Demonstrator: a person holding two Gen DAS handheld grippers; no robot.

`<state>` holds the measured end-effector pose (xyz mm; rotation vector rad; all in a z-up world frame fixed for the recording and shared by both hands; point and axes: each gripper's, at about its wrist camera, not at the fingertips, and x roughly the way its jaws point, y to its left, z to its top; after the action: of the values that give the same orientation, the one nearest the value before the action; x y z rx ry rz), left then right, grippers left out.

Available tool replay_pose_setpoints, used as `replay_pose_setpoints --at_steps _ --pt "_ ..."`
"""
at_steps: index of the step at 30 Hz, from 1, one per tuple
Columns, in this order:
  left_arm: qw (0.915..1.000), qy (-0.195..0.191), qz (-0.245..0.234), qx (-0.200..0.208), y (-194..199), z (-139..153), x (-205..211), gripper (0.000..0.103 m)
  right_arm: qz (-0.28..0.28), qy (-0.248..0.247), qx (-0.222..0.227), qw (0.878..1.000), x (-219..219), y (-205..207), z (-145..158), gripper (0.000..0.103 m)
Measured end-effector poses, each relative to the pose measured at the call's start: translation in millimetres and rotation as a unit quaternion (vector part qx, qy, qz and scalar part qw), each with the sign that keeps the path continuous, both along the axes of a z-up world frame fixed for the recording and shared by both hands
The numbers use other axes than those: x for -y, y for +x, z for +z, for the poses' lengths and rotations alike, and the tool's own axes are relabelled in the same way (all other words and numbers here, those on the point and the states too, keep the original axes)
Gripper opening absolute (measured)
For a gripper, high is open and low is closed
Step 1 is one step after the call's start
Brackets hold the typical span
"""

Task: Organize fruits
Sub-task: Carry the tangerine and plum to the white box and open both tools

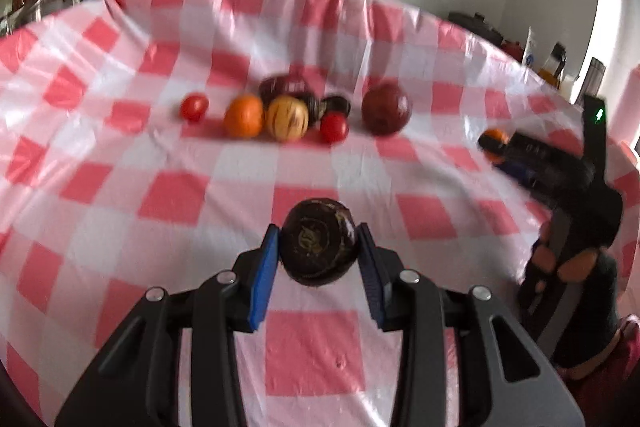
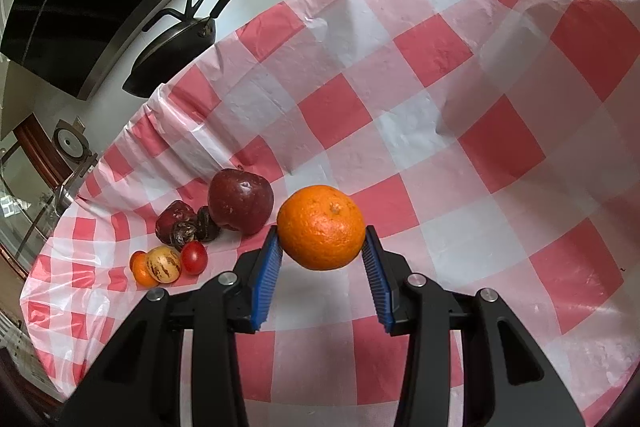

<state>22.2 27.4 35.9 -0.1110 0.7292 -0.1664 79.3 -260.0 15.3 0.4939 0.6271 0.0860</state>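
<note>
- While the left gripper [image 1: 318, 247] looks across the red-and-white checked tablecloth [image 1: 168, 195], its blue pads [image 1: 264, 279] press on both sides of a dark purple round fruit [image 1: 318, 242], clamped and lifted above the cloth.
- Farther back in the left wrist view, a cluster of fruit lies on the cloth: a small red tomato [image 1: 194, 107] at the left, then an orange [image 1: 244, 115] touching a yellow striped fruit [image 1: 288, 118], a second red tomato [image 1: 334, 127] just beside that, dark fruits behind them, and a large dark red apple [image 1: 387, 108] a little apart on the right.
- At the right edge of that view, the right gripper [image 1: 494, 146] appears blurred, with something orange at its tip.
- From the right wrist view, the right gripper [image 2: 322, 247] is closed on a large orange [image 2: 321, 227], blue pads [image 2: 267, 273] touching its two sides, and the fruit is raised off the cloth.
- To the left in this view sits the same cluster: the apple [image 2: 241, 201], wrinkled dark fruits [image 2: 188, 225] touching it, and the tomato [image 2: 194, 257], striped fruit [image 2: 163, 264] and small orange [image 2: 140, 268] in a row nearer the table edge.
- Beyond the table, a black pan [image 2: 172, 59] stands by the wall.
</note>
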Motion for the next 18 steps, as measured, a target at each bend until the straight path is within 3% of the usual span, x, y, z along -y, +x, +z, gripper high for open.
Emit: replay_pose_setpoints --at_steps 7,14,18 --pt "0.9998 -0.018 -0.003 0.002 3 -4 -1 0.039 0.021 -0.014 -0.022 0.999 -18 -8 0 0.041" --pt "0.9993 -0.034 0.014 0.003 4 -4 -12 0.039 0.068 0.052 -0.047 0.995 -52 -55 -9 0.041" --pt "0.9986 -0.04 0.033 0.008 -4 -2 -23 0.039 0.109 0.035 -0.061 0.992 -84 -82 -10 0.041"
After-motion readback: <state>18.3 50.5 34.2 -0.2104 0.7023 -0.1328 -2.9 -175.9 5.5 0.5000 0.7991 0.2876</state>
